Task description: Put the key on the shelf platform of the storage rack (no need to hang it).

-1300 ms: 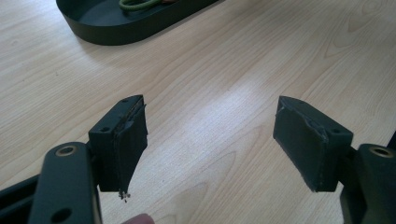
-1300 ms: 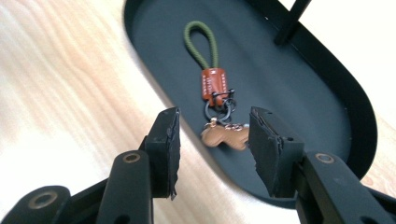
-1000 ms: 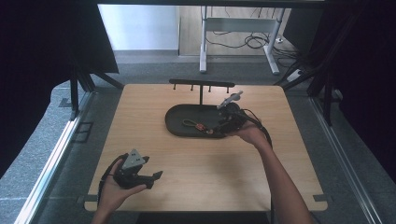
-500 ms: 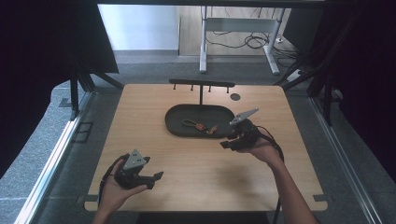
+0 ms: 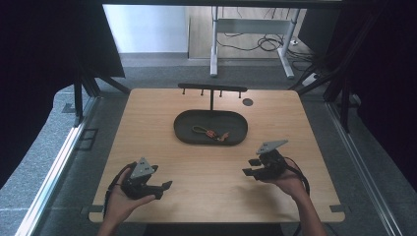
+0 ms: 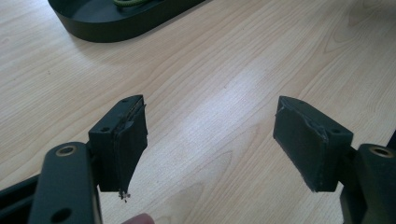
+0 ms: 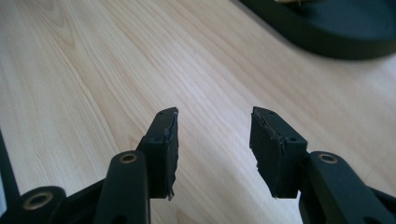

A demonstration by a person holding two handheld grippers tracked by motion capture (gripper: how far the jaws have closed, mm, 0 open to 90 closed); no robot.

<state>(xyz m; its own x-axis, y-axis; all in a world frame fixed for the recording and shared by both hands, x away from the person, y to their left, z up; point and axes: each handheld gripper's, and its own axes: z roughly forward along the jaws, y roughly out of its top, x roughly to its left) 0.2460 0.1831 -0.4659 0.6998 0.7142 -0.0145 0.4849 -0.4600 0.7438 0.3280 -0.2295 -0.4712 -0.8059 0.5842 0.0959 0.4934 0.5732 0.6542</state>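
Right gripper [image 5: 252, 166] is held low over the near right part of the wooden table [image 5: 147, 123], jaws parted with nothing between them; they have just been opening further. In the right gripper view its pads [image 7: 168, 154] stand apart over bare wood, the tray's edge beyond them. Left gripper [image 5: 164, 186] sits at the near left of the table, jaws spread wide and empty, bare wood between its pads [image 6: 123, 144]. The black oval tray [image 5: 184, 130] lies at the table's middle, well apart from both grippers. Inside it rests a small green and orange item [image 5: 209, 132], possibly a cord or keyring; detail is too small to confirm. A black rack [image 5: 212, 88] stands just behind the tray.
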